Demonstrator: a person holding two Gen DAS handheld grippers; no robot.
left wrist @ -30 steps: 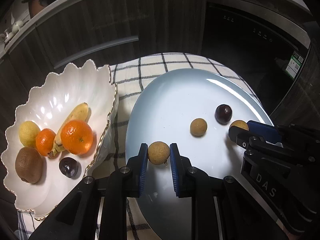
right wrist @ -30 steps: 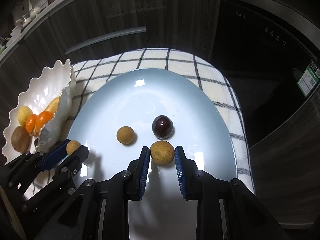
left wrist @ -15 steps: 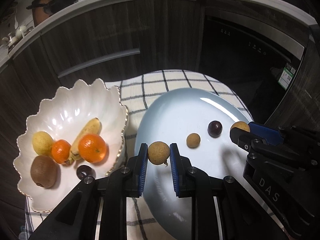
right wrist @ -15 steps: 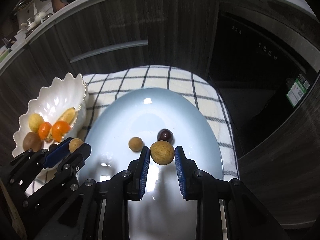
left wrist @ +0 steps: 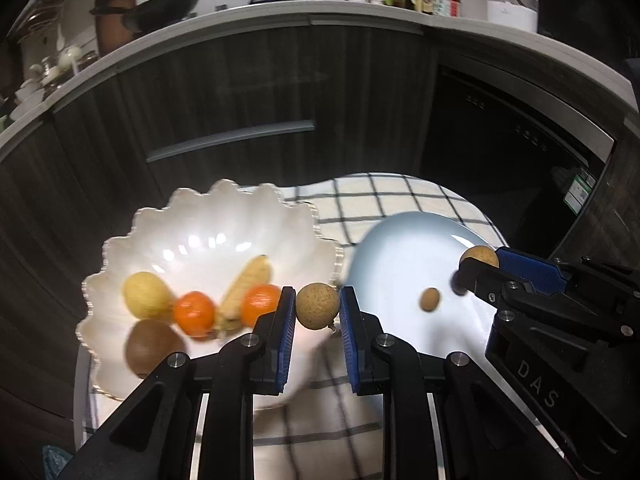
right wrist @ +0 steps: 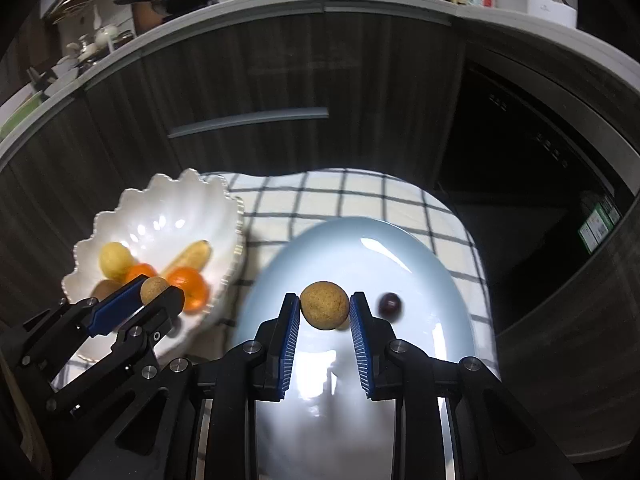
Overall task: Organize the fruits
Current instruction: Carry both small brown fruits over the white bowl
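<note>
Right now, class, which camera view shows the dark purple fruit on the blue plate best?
The right wrist view: the dark purple fruit lies in full sight on the blue plate, though a little blurred. In the left wrist view only a sliver of it shows, behind the right hand-held gripper.

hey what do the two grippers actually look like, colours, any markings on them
Both match: the left gripper and right gripper are matte black angular frames with silver round bolt heads at the joints. Each has two flat fingers faced with bright blue ribbed pads. The right gripper's body, seen from the left wrist view, bears pale letters "DAS". No cables, sleeves or hands show.
</note>
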